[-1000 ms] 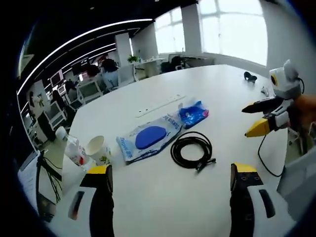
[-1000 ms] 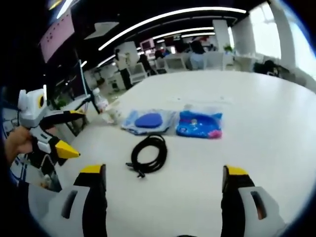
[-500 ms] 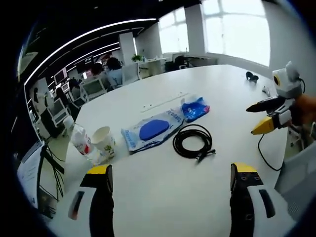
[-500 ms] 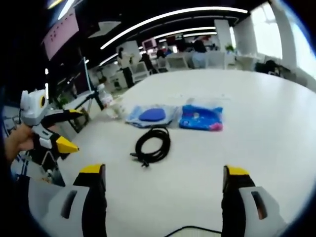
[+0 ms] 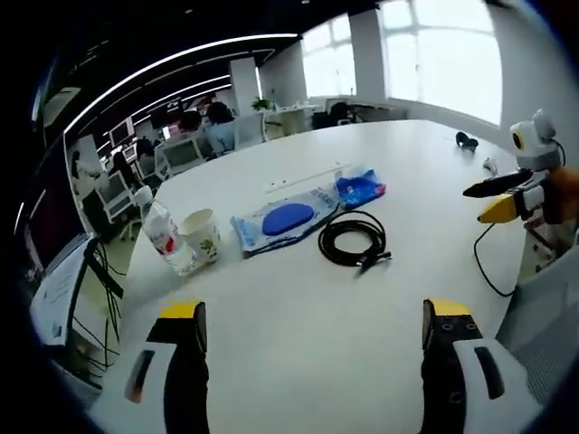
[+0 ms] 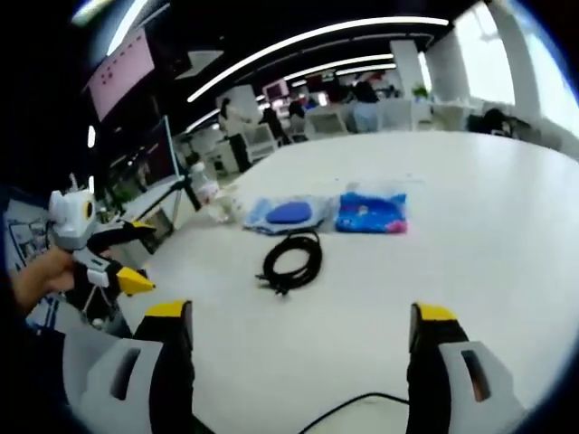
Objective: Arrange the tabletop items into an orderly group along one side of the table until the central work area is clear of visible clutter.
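Observation:
A coiled black cable (image 5: 352, 243) (image 6: 292, 262) lies mid-table. Behind it sit a clear pouch with a blue oval inside (image 5: 282, 221) (image 6: 288, 213) and a blue packet (image 5: 361, 189) (image 6: 372, 213). A plastic bottle (image 5: 162, 231) (image 6: 205, 193) and a paper cup (image 5: 203, 237) stand at the table's left side. My left gripper (image 5: 312, 325) (image 6: 122, 255) is open, well short of the cable, with nothing between its jaws. My right gripper (image 6: 298, 327) (image 5: 493, 201) is open too, held over the near table edge.
The white table (image 5: 298, 316) is wide, with a small dark object (image 5: 462, 139) at its far right. A thin black cord (image 5: 484, 271) (image 6: 344, 411) trails over the near edge. Office chairs, desks and people stand beyond the table. A tripod (image 5: 90, 280) stands at the left.
Both cameras have pulled back from the table, so the items look smaller and farther. The bottle and cup have come further into the left gripper view. Nothing on the table has moved.

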`<action>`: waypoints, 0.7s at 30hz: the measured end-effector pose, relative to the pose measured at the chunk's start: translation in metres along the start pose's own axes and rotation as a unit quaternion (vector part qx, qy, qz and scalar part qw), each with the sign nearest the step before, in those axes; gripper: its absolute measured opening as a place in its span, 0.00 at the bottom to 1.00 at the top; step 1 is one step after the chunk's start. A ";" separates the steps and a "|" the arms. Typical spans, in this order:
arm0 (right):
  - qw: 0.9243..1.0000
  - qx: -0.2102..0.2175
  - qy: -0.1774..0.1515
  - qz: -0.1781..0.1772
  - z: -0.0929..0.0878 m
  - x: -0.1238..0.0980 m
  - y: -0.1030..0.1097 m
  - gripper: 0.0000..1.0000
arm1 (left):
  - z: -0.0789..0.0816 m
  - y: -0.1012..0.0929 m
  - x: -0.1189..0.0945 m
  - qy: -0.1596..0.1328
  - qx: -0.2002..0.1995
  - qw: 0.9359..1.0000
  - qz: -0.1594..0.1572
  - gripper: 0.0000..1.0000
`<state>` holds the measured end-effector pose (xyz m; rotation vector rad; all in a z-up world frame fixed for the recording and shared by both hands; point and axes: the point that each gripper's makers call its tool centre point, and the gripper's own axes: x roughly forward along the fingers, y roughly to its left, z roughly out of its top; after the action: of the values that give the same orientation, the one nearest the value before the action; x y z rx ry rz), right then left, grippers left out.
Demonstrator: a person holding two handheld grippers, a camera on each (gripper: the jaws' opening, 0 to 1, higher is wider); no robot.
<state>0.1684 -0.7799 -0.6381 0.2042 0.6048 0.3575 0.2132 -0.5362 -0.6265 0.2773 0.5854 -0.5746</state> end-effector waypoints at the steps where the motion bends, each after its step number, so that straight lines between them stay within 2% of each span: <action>1: 1.000 0.001 -0.001 0.000 -0.001 -0.001 0.000 0.98 | 0.000 0.001 0.000 0.000 -0.002 1.000 0.001 1.00; 10: 1.000 -0.002 -0.003 -0.010 -0.008 -0.011 -0.001 0.97 | 0.004 0.002 -0.007 -0.015 -0.022 1.000 0.007 1.00; 14: 1.000 0.003 -0.023 0.002 -0.004 -0.017 0.005 0.98 | -0.001 0.002 -0.011 -0.017 -0.026 0.999 0.013 1.00; 21: 1.000 -0.013 -0.003 0.003 -0.019 -0.024 0.008 0.98 | -0.009 0.004 -0.020 -0.019 -0.030 0.999 0.020 1.00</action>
<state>0.1366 -0.7805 -0.6383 0.1820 0.5943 0.3706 0.1975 -0.5209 -0.6213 0.2214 0.5576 -0.5219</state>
